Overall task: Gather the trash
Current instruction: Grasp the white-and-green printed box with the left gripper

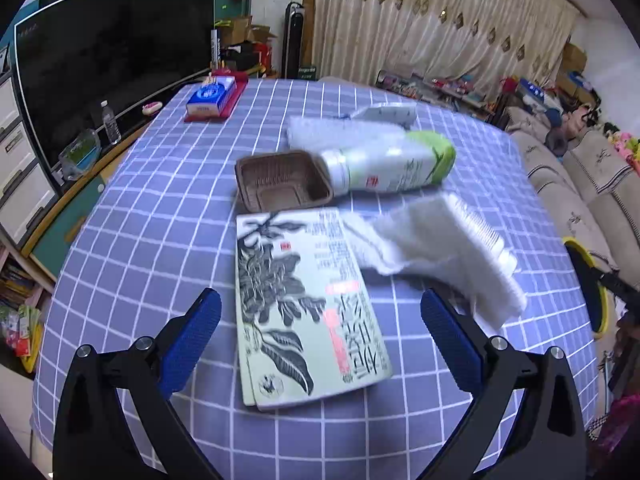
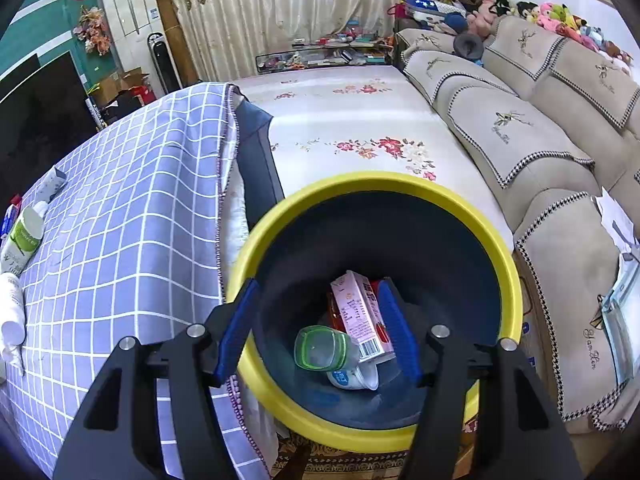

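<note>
In the left wrist view my left gripper point(image 1: 320, 340) is open above a flat green printed carton point(image 1: 304, 304) on the blue checked tablecloth point(image 1: 160, 200). Beyond it lie a brown plastic tray point(image 1: 280, 184), a green-and-white bottle point(image 1: 392, 164) on its side, white tissue point(image 1: 432, 240) over a white bottle point(image 1: 484, 232), and more white wrapping point(image 1: 340, 132). In the right wrist view my right gripper point(image 2: 316, 332) is open and empty over a yellow-rimmed dark bin point(image 2: 440, 196). The bin holds a pink carton point(image 2: 360, 316) and a clear green-topped bottle point(image 2: 324, 348).
A tissue box point(image 1: 212, 96) on a red tray sits at the table's far end. A TV point(image 1: 112, 60) stands left of the table. A floral mat point(image 2: 352, 128) and beige sofa point(image 2: 520, 128) lie beyond the bin. The bin's rim point(image 1: 592, 280) shows at the right of the left wrist view.
</note>
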`<state>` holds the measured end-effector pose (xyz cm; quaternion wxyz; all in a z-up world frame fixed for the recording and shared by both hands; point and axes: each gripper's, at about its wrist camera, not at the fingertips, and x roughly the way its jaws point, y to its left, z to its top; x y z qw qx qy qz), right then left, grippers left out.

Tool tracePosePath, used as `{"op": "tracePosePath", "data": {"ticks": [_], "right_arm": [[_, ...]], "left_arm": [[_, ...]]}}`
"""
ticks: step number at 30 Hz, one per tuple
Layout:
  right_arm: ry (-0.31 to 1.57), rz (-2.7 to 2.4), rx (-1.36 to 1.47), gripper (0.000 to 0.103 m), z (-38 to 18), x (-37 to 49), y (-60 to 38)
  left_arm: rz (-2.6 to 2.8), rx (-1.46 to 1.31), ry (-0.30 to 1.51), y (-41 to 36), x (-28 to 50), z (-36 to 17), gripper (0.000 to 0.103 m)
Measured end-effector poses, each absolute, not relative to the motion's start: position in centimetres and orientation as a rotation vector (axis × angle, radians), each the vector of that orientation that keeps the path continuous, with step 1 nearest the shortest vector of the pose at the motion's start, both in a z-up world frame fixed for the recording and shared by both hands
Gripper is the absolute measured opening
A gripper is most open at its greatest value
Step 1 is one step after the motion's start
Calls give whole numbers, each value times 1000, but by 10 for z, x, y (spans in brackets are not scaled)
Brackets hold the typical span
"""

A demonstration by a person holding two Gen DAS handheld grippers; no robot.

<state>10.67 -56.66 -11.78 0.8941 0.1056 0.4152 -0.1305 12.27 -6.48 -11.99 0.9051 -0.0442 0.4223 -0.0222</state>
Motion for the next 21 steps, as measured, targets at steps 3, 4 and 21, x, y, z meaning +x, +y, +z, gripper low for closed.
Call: {"op": "tracePosePath", "data": {"ticks": [3, 4, 21], "right_arm": [[860, -256, 209, 59, -115, 109, -562], [860, -253, 207, 59, -114, 109, -561], [881, -229, 193, 60, -123, 117, -553]], "left_arm": [[-24, -81, 906, -67, 121, -132, 98], [-17, -86, 912, -66, 121, -135, 98], [61, -42, 926, -59, 154, -149, 98]]}}
